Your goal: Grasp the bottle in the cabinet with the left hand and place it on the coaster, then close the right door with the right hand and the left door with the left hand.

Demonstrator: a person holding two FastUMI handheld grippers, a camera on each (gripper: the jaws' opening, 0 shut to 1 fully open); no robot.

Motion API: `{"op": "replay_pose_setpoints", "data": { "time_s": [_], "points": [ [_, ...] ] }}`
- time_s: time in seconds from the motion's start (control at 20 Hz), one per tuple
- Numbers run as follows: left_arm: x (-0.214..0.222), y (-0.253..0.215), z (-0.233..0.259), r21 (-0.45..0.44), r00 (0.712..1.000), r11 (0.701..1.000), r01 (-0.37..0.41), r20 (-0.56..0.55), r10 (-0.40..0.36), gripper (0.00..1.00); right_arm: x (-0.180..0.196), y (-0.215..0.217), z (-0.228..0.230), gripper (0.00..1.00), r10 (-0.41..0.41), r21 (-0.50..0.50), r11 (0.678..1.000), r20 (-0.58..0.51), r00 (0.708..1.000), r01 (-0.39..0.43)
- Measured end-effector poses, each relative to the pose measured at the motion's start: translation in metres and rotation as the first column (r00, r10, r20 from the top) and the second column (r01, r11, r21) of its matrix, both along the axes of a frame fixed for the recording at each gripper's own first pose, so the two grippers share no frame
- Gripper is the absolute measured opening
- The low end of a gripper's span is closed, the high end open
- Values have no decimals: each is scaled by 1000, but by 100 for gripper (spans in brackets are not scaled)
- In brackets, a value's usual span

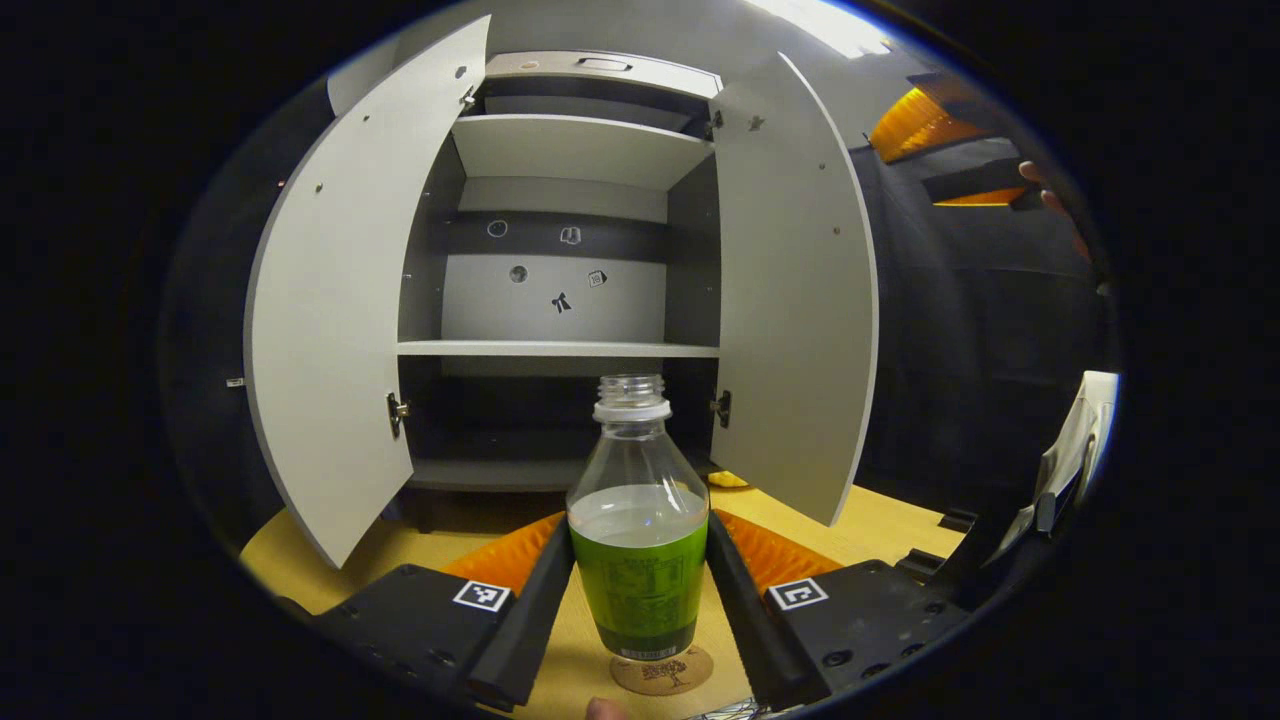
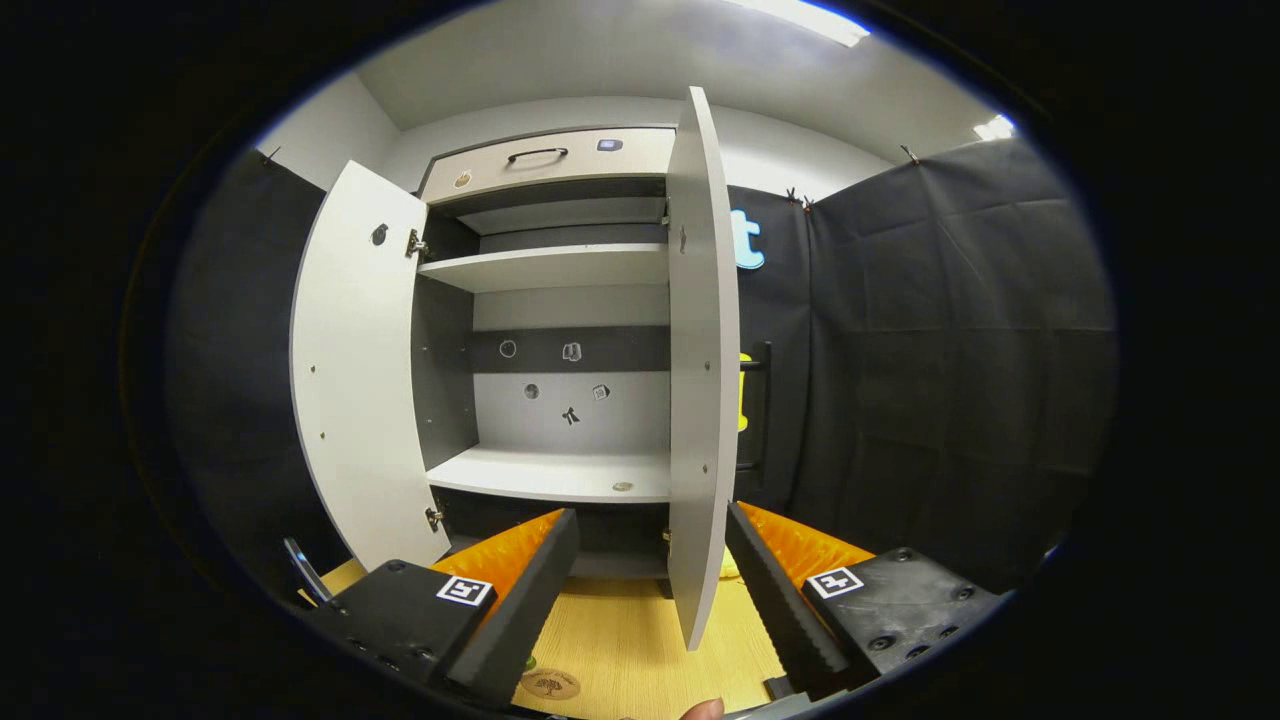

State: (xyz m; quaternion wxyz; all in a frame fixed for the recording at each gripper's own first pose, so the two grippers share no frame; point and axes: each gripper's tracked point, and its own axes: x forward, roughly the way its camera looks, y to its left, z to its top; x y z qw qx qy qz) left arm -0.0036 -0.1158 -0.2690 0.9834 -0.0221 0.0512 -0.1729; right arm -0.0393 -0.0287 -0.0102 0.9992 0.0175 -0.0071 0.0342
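A clear bottle [image 1: 638, 520] with a green label and no cap stands upright between my left gripper's [image 1: 640, 522] fingers, which press on both its sides. Its base is at the far part of a round cork coaster [image 1: 664, 672] on the wooden table; I cannot tell whether it rests on it. Behind it the cabinet stands with its left door [image 1: 320, 370] and right door [image 1: 800, 320] swung wide. My right gripper [image 2: 650, 515] is open, and the right door [image 2: 703, 400] shows edge-on in line with its gap. The coaster [image 2: 548, 685] lies low between its fingers.
The cabinet shelves [image 1: 557, 348] hold nothing. The wooden table [image 1: 880, 520] runs from the cabinet's foot toward me. The other gripper's body [image 1: 1065, 470] and a hand [image 1: 1045, 195] show at the far right. Black cloth walls [image 2: 930, 380] close in the booth.
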Motion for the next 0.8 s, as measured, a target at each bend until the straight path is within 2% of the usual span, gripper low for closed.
{"op": "replay_pose_setpoints", "data": {
  "time_s": [0.25, 0.4, 0.8],
  "points": [
    [3, -18, -33, 25, 999, 999, 48, -8, -48, 79, -1, -4, -8, 98, -2, -20, 1000, -27, 1000, 2],
    [5, -22, -52, 53, 998, 997, 60, -6, -60, 79, 1, -7, -13, 98, -2, -34, 999, -44, 999, 1],
    [4, -26, -79, 55, 998, 996, 68, -17, -68, 79, 6, 1, -23, 98, 15, -85, 996, -71, 997, -21]
  ]
}}
